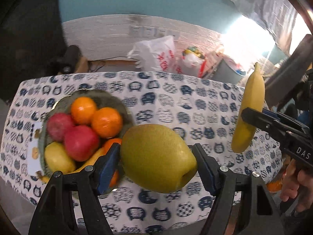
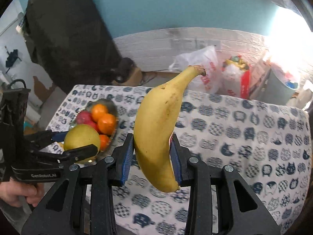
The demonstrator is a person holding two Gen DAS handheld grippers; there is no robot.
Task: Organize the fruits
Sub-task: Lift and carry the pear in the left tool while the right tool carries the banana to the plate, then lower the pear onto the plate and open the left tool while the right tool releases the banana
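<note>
Right up close, the left gripper (image 1: 156, 156) has its blue pads clamped on a big yellow-green pear (image 1: 158, 157), lifted clear of the cat-print tablecloth (image 1: 176, 211). Beside it the right gripper (image 2: 152, 156) is squeezed narrow on a banana (image 2: 156, 137), stem pointing up, also in the air. So 2 fruits are carried at once, and this looks like the transport step.

Further out sits the fruit bowl (image 1: 115, 99), near the cloth's left end, already packed: 2 red apples (image 1: 81, 145), 2 oranges on top (image 1: 106, 122), a yellow fruit at the rim, more underneath. Whether the pair are heading in or coming out, I can't tell. If in, the next move needs care: little room left, so the pear must go down gently to avoid a rollout.

Beyond the table, plastic bags (image 1: 156, 56) against the wall.
</note>
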